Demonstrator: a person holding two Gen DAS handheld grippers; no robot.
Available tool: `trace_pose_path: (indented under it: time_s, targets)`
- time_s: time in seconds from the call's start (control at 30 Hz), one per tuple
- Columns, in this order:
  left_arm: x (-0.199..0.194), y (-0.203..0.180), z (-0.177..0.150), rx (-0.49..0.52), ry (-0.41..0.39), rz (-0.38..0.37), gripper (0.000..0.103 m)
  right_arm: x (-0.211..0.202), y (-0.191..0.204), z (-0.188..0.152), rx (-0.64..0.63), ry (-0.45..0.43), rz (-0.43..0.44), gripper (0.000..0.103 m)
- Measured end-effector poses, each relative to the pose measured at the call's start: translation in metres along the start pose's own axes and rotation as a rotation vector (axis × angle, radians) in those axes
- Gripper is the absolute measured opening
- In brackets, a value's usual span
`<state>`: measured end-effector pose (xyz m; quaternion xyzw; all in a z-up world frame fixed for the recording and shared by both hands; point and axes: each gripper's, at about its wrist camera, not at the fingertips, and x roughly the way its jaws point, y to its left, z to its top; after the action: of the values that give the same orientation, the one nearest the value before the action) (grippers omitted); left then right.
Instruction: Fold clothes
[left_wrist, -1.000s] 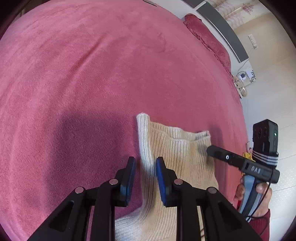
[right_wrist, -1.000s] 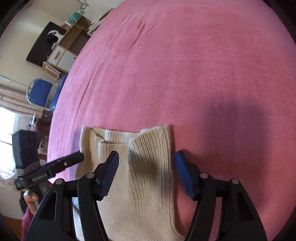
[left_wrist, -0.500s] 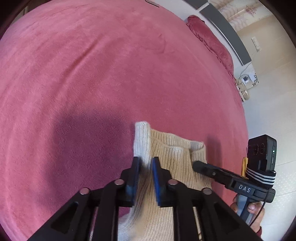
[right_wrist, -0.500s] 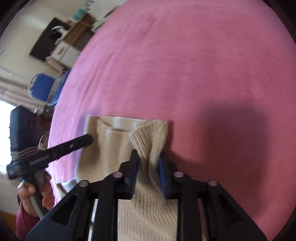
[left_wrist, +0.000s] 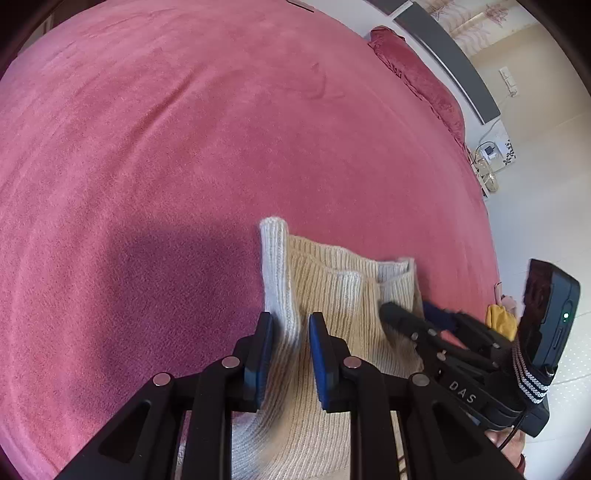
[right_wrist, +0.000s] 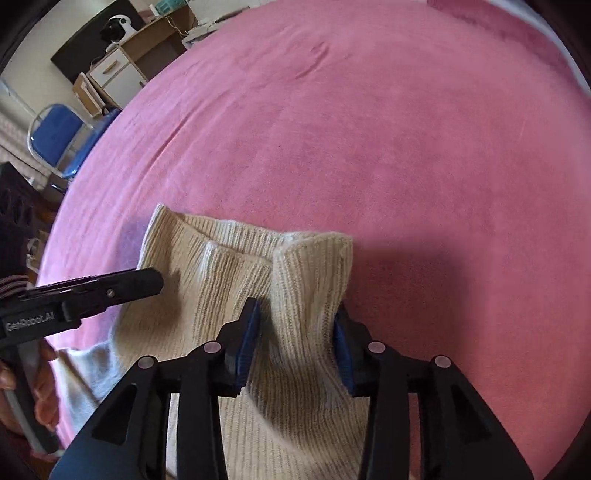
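Both claws low over the sweater (right_wrist: 236, 280) — left claw (left_wrist: 291, 343), right claw (right_wrist: 295, 339) pinching edges.

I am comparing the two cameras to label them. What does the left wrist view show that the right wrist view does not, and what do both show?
Only the left wrist view: the dark red pillow, the grey headboard and the right claw's camera body.

Only the right wrist view: the blue chair, the cabinet with drawers and the person's hand on the left claw's handle.

Both: the cream knit sweater on the pink bedspread, its top edge gathered between the pads of the left claw and of the right claw.
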<state>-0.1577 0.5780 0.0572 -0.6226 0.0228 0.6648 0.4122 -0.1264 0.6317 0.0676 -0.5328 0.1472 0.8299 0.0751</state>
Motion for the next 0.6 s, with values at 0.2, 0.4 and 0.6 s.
trace_pose_path:
  time_s: [0.2,0.4,0.6]
  targets:
    - [0.002,-0.007,0.003,0.022,-0.006,0.011,0.020,-0.004,0.012,-0.005,-0.024,-0.049,-0.103,0.061]
    - [0.000,-0.006,0.004,0.030,-0.016,0.013,0.020,-0.043,0.009,-0.024,-0.117,-0.215,-0.350,0.067]
    - [-0.005,-0.004,0.003,0.021,-0.026,0.001,0.020,-0.068,0.028,-0.024,-0.135,-0.404,-0.712,0.083]
